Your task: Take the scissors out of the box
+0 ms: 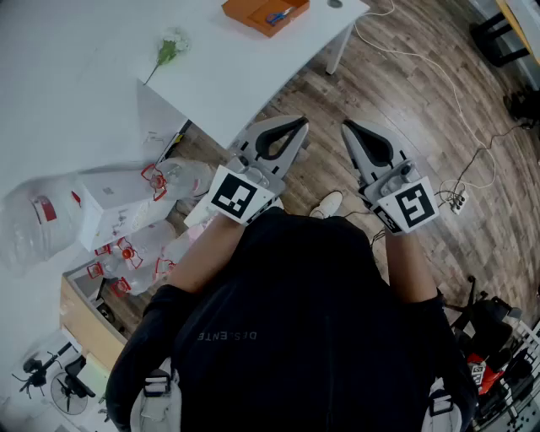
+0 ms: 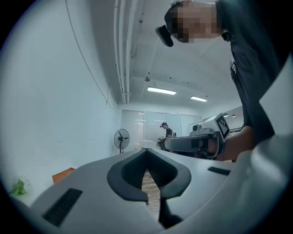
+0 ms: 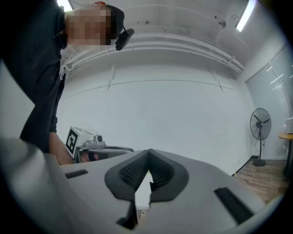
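A brown wood-plank floor runs under a long white table that fills the upper left of the head view. Near the table's far corner sits a shallow orange rectangular box, and inside it lie the blue-handled scissors. A small green leafy sprig lies further left on the tabletop. Clear plastic bottles with red labels are heaped below the table edge.

The person in a black shirt holds both tools level over the floor, well apart from the box. The grey left gripper has its dark jaw tips meeting, with nothing between them. The grey right gripper is likewise closed and empty. A black pedestal fan stands by the white wall.
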Motion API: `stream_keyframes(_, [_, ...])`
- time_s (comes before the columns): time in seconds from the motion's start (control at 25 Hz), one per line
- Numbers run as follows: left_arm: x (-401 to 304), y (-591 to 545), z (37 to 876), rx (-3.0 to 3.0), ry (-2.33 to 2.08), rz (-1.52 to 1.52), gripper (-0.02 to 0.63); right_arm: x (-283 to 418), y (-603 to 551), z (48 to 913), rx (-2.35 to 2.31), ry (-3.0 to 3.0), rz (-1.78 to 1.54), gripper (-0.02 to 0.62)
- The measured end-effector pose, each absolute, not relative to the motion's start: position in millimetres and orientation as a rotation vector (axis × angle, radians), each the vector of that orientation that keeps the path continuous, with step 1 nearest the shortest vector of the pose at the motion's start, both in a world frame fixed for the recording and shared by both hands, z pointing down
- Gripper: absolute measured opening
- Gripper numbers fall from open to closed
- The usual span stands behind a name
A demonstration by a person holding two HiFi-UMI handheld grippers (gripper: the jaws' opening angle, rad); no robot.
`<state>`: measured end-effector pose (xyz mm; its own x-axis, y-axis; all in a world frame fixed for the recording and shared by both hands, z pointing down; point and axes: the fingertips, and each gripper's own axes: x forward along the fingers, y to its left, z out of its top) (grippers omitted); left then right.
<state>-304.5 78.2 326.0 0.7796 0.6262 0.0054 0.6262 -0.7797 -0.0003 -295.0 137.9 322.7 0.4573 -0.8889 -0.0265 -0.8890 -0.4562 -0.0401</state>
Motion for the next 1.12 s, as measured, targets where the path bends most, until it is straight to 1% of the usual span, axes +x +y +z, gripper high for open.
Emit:
stream_keyframes(0.52, [-304, 92, 328, -2.943, -1.03, 0.032, 0.02, -293, 155, 331, -2.61, 1.598, -0.05, 0.005])
stream_keyframes(1.12, [-287, 157, 331, -2.93, -1.018, 0.021, 0.02, -279, 225, 332, -2.604, 1.591, -0.024, 0.005])
